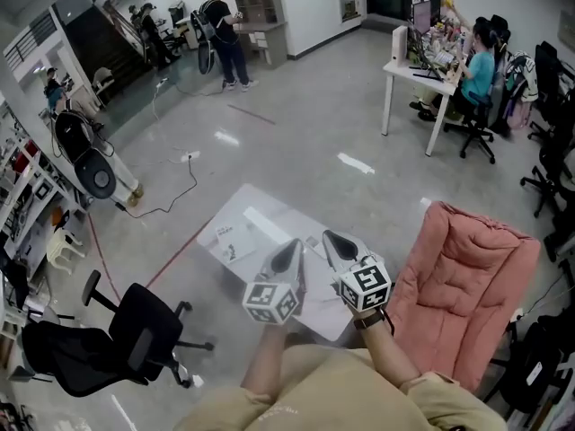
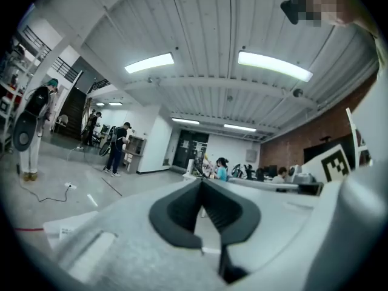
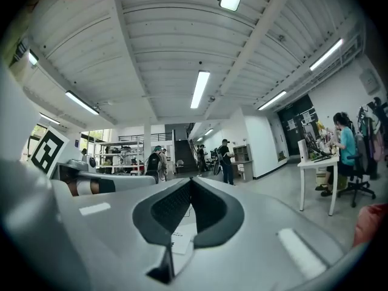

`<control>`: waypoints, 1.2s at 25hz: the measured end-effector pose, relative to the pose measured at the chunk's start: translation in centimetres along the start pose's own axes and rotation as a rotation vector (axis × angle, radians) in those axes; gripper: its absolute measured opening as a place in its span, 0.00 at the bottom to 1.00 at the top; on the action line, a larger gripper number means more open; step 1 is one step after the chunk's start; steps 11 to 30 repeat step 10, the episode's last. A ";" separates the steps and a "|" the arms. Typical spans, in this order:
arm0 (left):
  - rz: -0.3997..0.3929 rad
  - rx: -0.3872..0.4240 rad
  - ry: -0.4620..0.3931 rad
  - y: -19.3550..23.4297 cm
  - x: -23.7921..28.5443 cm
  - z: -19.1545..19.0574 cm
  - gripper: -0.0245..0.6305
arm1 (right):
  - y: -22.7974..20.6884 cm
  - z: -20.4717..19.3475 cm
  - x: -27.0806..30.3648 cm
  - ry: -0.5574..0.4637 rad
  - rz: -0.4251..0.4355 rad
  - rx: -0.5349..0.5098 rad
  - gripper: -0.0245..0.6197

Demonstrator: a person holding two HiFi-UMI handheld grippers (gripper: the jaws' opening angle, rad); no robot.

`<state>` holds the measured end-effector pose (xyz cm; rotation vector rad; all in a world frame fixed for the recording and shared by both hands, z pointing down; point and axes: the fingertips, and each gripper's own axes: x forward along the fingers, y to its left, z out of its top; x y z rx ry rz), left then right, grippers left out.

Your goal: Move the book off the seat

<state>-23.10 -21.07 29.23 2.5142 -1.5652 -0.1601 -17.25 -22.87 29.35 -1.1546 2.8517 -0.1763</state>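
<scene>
We look down on a grey polished floor [image 1: 296,142] that fills most of the head view. The largest thing on it is the pink seat [image 1: 472,285] at 4 o'clock, a padded chair with its back towards 1 o'clock. Next in size is the low white table [image 1: 243,206] near the centre, just to the seat's 9 o'clock side. A black office chair [image 1: 99,344] stands at 8 o'clock, well apart from the table. Far off at 1 o'clock a person sits at a white desk [image 1: 418,77], and at 11 o'clock another person [image 1: 223,34] stands. Our two grippers hang side by side just below centre, over the table's near half, both pointing level towards 12 o'clock. The left gripper [image 1: 292,245] is clenched, its dark pads meeting at the tips with nothing between them. The right gripper [image 1: 332,238] is clenched the same way and grasps nothing. The book [image 1: 230,240], white with small print on its cover, lies flat on the table's 9 o'clock corner, at 10 o'clock from the left gripper and well apart from the seat.
</scene>
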 end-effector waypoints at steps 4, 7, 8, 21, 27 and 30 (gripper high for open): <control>-0.021 0.015 0.012 -0.3 0.6 -0.6 0.04 | -1.0 0.3 -1.2 -0.011 -0.039 -0.016 0.05; -0.016 0.038 0.014 0.7 1.6 -0.8 0.04 | -2.2 0.0 -0.5 -0.010 -0.068 -0.015 0.05; -0.015 0.045 0.012 1.2 2.0 -0.8 0.04 | -2.6 0.0 0.0 -0.011 -0.074 -0.015 0.05; -0.013 0.058 0.007 2.1 3.0 -0.7 0.04 | -3.6 0.0 0.9 -0.012 -0.084 -0.018 0.05; -0.013 0.058 0.007 2.1 3.0 -0.7 0.04 | -3.6 0.0 0.9 -0.012 -0.084 -0.018 0.05; -0.013 0.058 0.007 2.1 3.0 -0.7 0.04 | -3.6 0.0 0.9 -0.012 -0.084 -0.018 0.05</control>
